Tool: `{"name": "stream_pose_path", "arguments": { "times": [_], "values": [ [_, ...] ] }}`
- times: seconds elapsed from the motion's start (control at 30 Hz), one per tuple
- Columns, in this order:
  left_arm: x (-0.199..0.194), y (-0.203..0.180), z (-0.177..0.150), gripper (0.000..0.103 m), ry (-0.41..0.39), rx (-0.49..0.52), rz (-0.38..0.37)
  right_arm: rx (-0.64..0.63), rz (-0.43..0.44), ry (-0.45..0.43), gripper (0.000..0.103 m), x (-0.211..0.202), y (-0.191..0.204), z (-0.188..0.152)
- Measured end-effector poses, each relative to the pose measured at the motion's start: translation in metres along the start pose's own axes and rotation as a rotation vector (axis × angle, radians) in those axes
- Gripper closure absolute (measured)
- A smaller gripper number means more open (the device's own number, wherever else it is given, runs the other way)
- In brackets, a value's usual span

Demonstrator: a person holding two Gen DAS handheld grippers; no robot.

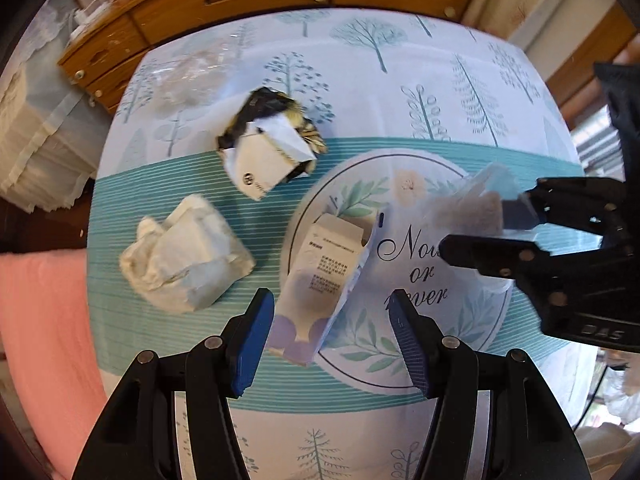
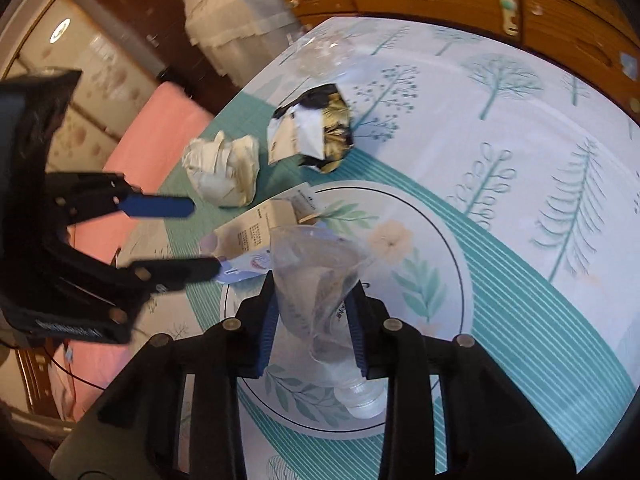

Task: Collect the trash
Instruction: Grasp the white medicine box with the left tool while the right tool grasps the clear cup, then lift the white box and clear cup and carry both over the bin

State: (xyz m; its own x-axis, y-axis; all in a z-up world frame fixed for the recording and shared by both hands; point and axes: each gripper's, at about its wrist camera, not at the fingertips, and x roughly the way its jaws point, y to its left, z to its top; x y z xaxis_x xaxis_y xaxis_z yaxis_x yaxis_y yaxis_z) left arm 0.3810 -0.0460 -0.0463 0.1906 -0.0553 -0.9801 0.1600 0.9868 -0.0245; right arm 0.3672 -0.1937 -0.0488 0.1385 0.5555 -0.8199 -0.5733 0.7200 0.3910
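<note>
The right gripper (image 2: 314,332) has its jaws pinched on a crumpled clear plastic bottle (image 2: 320,292), light and springy, above the tree-print worktop (image 2: 520,200). The left gripper (image 1: 332,336) hangs with jaws wide and empty over a flattened white carton (image 1: 328,272); I'd grip its stiff edges.

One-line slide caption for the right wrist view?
Right tool pinches a crushed clear plastic bottle above the tablecloth; left tool hangs open over a white carton.
</note>
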Motion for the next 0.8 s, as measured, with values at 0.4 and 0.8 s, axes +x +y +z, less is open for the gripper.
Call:
{"name": "stream_pose_path", "arguments": {
  "times": [0.4, 0.8],
  "values": [
    [0.048, -0.008, 0.013, 0.059, 0.112, 0.044, 0.058, 0.078, 0.029, -0.049, 0.082, -0.021, -0.007, -0.015],
    [-0.009, -0.019, -0.044, 0.068, 0.004, -0.046, 0.003, 0.138, 0.026, -0.084, 0.084, -0.039, 0.02, -0.046]
  ]
}}
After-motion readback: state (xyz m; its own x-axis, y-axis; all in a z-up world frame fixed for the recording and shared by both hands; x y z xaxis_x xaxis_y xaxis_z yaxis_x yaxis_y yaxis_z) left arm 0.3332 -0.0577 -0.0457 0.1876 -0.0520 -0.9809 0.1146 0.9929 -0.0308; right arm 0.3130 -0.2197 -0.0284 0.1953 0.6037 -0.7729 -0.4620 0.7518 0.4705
